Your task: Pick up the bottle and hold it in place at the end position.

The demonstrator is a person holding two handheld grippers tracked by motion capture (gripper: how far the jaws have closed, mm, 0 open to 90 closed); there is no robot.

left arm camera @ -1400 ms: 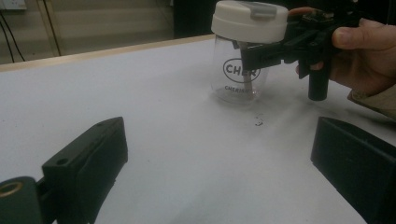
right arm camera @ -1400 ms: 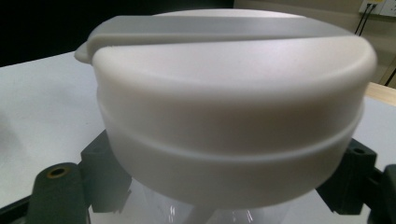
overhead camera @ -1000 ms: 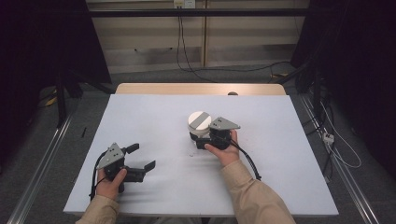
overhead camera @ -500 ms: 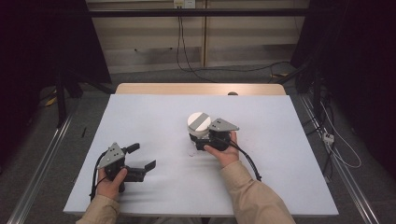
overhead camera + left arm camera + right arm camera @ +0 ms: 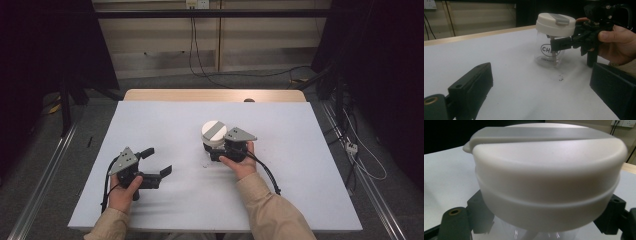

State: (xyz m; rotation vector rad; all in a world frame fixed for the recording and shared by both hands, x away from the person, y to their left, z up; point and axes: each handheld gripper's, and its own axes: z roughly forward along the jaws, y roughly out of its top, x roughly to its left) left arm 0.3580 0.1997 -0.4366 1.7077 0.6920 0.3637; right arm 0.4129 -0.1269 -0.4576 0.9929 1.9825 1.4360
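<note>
One jar (image 5: pixel 213 140) on the surface (image 5: pixel 300 150), right hand-held gripper (image 5: pixel 216 150) clamped around its clear body under the white lid (image 5: pixel 549 170). Left hand-held gripper (image 5: pixel 157 162) spread wide, holding nothing, well apart to the jar's left. A few dark crumbs (image 5: pixel 560 78) just beside the jar. Plenty of bare surface all around, edges far off.

Clear jar (image 5: pixel 550 53), front wall, dark print: an oval ring enclosing large letters "CH…", the remainder covered by a gripper jaw at 3 o'clock of the mark. Directly at 6 o'clock of the oval, a smaller line, apparently "CHERISH", blurred and not certain. No other legible lettering, numbers or signs.
</note>
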